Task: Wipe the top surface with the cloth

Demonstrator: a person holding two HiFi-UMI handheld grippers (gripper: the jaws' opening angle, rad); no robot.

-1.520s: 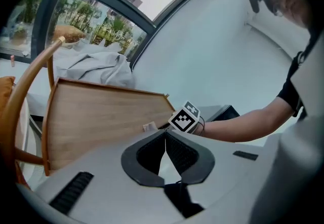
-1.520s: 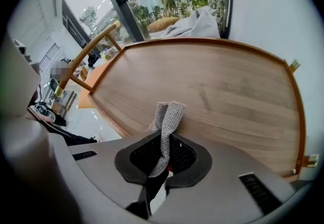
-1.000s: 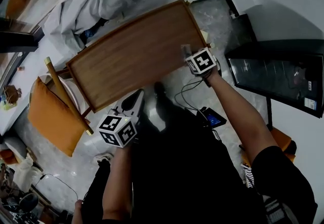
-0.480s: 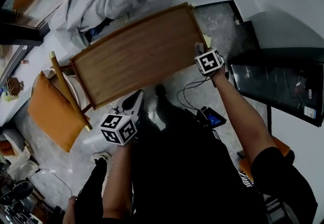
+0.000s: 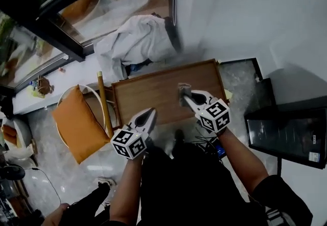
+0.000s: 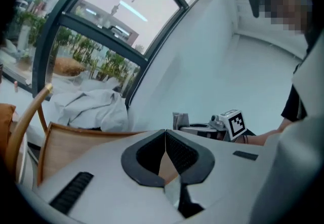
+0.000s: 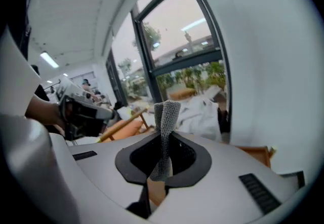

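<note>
Grey knitted cloth [image 7: 166, 116] is pinched upright in the right tongs [image 5: 185, 93], which are clamped tight on its lower end. It's over the right part of the brown wooden desk [image 5: 148, 99], can't tell if it's touching. The left tongs [image 6: 164, 139] are fully closed on nothing, over the desk's near edge. An orange cushion [image 5: 76, 122] sits on the wooden chair [image 5: 103, 99] to the left, and there's a crumpled white sheet [image 5: 135, 41] beyond the desk.

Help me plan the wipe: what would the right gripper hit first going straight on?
Likely the white sheets beyond the table; the right gripper seems aimed level above it, though depth is unclear.
</note>
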